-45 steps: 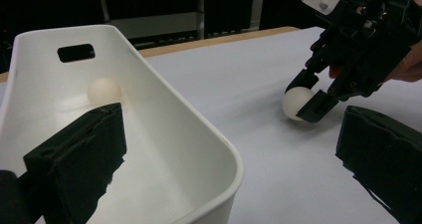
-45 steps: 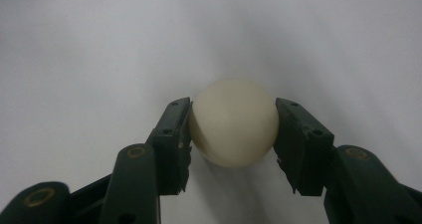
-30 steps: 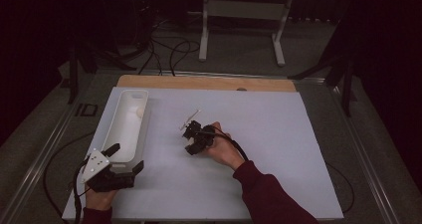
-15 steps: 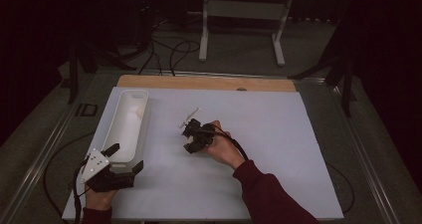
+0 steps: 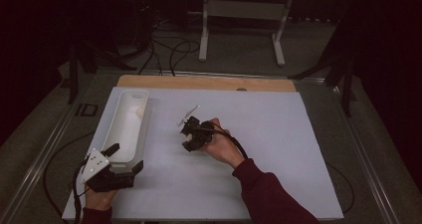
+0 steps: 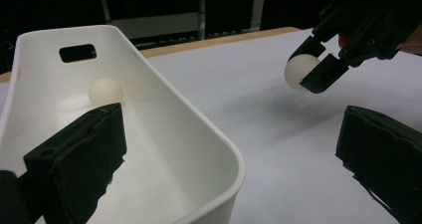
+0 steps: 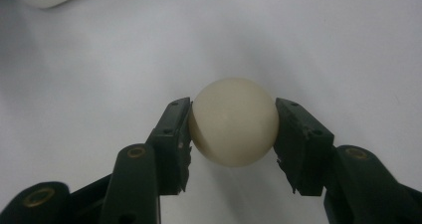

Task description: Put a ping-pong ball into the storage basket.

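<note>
A white ball [image 7: 234,122] sits between the pads of my right gripper [image 7: 234,129], which is shut on it. From the left gripper view, that ball [image 6: 301,70] hangs a little above the white table with its shadow below. In the high view the right gripper [image 5: 191,133] is mid-table, right of the white bin [image 5: 149,119]. A second white ball [image 6: 105,90] lies in the bin's far end [image 5: 141,112]. My left gripper [image 5: 124,158] is open at the bin's near end. One jaw is inside the bin [image 6: 199,119] and the other outside it.
The white table sheet [image 5: 278,149] stretches wide to the right of my right hand. A wooden strip [image 5: 209,82] edges the far side. Cables and a white stand [image 5: 244,15] are on the floor beyond the table.
</note>
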Tool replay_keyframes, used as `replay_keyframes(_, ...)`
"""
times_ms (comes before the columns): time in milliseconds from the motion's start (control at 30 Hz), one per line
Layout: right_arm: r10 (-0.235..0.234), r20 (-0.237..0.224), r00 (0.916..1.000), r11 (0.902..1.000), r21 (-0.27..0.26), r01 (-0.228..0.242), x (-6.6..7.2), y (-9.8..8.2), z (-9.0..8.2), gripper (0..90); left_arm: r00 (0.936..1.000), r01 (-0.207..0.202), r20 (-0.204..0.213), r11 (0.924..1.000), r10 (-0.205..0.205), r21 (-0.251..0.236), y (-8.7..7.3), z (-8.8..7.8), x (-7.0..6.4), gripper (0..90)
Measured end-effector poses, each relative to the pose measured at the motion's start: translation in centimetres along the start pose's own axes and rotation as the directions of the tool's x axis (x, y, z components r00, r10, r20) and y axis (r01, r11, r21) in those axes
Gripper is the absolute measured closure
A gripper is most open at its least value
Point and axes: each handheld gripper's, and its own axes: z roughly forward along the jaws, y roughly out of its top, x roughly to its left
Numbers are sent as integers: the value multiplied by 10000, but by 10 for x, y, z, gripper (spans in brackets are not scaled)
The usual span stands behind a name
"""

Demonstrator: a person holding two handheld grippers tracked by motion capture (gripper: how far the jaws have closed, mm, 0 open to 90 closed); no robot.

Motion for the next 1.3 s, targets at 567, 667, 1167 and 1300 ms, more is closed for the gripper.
replay_keyframes(567, -111, -21, 9999, 9997, -231, 110, 1, 8, -8, 503, 10000, 12, 11, 10000, -12, -10, 0, 0, 0, 0)
replay_keyframes(667, -121, -27, 9999, 9996, -268, 120, 1, 9, -9, 503, 10000, 15, 10, 10000, -15, -8, 0, 0, 0, 0)
replay_keyframes(1167, -168, -3, 9999, 9990, -424, 167, 1, 18, -18, 504, 10000, 25, -8, 10000, -25, -11, 0, 0, 0, 0)
replay_keyframes(1300, -214, 19, 9998, 9988, -429, 215, 1, 20, -19, 504, 10000, 26, -4, 10000, -26, -3, 0, 0, 0, 0)
